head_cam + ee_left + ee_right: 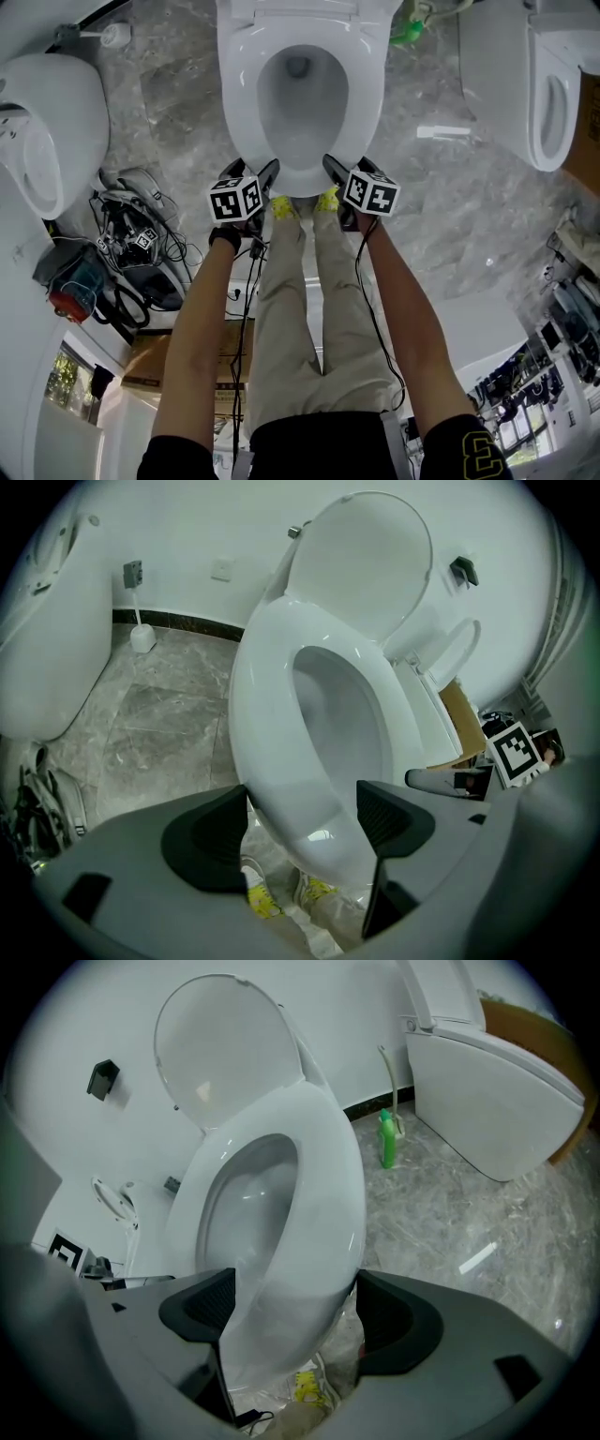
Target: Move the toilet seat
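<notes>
The white toilet seat (240,94) lies down on the bowl, with the lid (305,11) up against the cistern. My left gripper (253,171) is at the seat's front rim, left of centre. Its jaws straddle the seat (272,696), with a gap on the right side. My right gripper (347,169) is at the front rim, right of centre. The seat (323,1176) fills most of the space between its wide jaws. In the gripper views the left gripper (302,808) and right gripper (295,1302) both look open, and the lid (366,564) stands upright behind.
Another toilet (47,122) stands on the left and a third (544,84) on the right. A green bottle (387,1138) and a toilet brush (141,635) stand by the wall. Cables and gear (131,244) lie on the floor at left. My yellow shoes (281,206) are under the bowl's front.
</notes>
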The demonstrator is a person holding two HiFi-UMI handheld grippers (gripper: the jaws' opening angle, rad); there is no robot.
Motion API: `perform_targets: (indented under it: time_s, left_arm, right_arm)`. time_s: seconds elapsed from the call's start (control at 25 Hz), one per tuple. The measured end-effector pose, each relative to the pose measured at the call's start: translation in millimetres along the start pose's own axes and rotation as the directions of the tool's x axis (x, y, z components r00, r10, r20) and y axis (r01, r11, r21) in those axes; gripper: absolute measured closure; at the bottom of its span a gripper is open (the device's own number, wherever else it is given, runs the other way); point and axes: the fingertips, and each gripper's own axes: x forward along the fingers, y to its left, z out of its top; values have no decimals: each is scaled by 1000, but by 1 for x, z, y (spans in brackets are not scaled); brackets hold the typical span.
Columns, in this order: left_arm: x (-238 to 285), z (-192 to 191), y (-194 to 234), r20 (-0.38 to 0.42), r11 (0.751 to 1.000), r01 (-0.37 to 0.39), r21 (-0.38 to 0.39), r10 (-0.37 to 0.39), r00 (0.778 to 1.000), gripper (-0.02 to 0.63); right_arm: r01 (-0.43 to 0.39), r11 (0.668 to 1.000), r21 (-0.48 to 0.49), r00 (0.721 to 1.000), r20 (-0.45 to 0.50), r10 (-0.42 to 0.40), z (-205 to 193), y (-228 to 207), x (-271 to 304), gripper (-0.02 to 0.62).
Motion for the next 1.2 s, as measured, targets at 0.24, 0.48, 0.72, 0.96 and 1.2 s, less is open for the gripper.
perform_targets:
  time_s: [0.24,0.48,0.72,0.96,1.2]
  left_arm:
    - [3,0,0,16,999,-4,-35,5,1000,241]
    - [-1,4,-4,26,995,28,-91,-25,999,229]
    - [-5,1,-7,27,999,34,-38,-33,999,229]
    - [-10,3,-8,40,998,34,-55,-32,999,229]
    - [-20,5,-14,45,998,50,-37,-48,998,229]
  right_arm:
    - [5,1000,11,1000,8,-5,2,0,-1,184]
    - [11,1000,-11,1000,3,-11,1,3,-7,184]
    - [1,1000,13,1000,16,-2,3,5,-13,184]
    - [-7,1000,23,1000,24,6,4,7,-19,186]
    - [-35,999,34,999,40,34,8,13,-31,186]
